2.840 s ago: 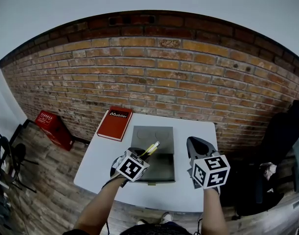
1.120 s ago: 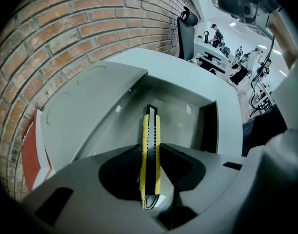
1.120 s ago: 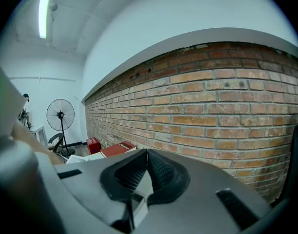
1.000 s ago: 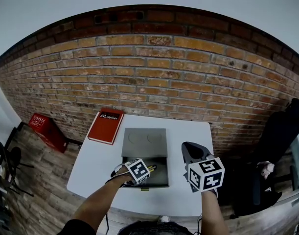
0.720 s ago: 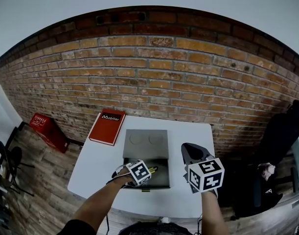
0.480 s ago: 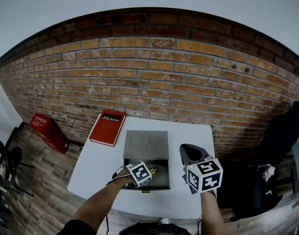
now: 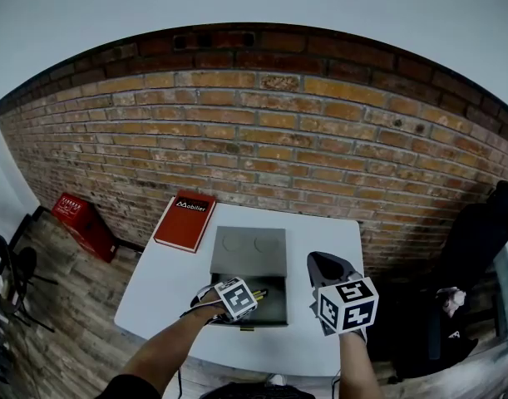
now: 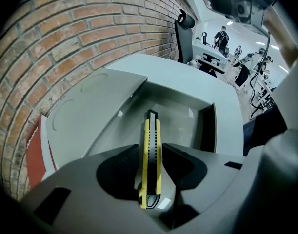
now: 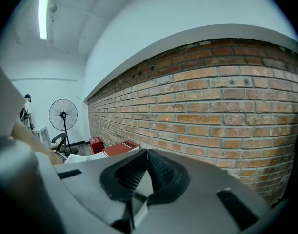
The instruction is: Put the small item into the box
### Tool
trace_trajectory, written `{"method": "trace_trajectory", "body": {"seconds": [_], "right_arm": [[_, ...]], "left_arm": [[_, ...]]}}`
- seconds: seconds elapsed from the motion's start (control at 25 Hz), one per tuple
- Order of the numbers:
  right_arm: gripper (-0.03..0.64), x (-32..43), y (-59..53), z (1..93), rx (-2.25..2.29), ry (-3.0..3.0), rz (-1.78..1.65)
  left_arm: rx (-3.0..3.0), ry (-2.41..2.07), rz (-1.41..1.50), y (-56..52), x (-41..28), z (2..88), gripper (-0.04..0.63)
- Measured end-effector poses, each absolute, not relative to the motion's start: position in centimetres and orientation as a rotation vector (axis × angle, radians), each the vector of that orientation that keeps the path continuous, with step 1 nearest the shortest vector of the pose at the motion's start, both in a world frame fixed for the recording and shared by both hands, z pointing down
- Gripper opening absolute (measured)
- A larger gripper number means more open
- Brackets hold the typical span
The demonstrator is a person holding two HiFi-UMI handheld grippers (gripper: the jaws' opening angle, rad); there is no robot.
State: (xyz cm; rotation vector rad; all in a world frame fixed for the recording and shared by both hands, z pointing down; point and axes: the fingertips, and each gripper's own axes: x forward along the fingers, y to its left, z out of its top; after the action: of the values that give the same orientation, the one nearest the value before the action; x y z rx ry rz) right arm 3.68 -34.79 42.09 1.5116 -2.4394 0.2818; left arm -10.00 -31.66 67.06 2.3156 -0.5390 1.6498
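Note:
The yellow and black utility knife (image 8: 149, 165) lies lengthwise in the tray of the open grey box (image 8: 207, 130), tip pointing away. Its tail end sits between the jaws of my left gripper (image 8: 151, 147). Those jaws have just been opening, and a narrow gap shows beside the knife, so the pads do not press on it. In the head view the left gripper (image 7: 250, 296) points steeply down into the box (image 7: 274, 312), with the knife (image 7: 260, 293) just past the marker cube. My right gripper (image 7: 323, 262) hovers to the right of the box, shut (image 9: 147, 152) with nothing in it.
The box lid (image 7: 249, 250) lies flat behind the tray. A red book (image 7: 184, 220) rests at the back left of the white table (image 7: 158, 285). A brick wall stands right behind. A red crate (image 7: 77, 214) is on the floor left, a dark chair (image 7: 478, 248) right.
My left gripper has come down with the knife from above the box's front edge into the tray, then held nearly still. The right gripper has stayed where it was.

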Motion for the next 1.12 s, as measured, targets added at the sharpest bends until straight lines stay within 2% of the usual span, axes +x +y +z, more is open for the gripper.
{"method": "trace_trajectory", "body": {"seconds": [0.52, 1.12], "right_arm": [[0.020, 2.7, -34.4, 41.7, 1.504, -2.471, 0.275], [0.020, 1.6, -34.0, 40.8, 1.495, -2.509, 0.265]], "left_arm": [[2.422, -0.769, 1.421, -34.1, -10.5, 61.8, 0.150], [2.580, -1.086, 1.017, -36.4, -11.5, 51.2, 0.115]]}}
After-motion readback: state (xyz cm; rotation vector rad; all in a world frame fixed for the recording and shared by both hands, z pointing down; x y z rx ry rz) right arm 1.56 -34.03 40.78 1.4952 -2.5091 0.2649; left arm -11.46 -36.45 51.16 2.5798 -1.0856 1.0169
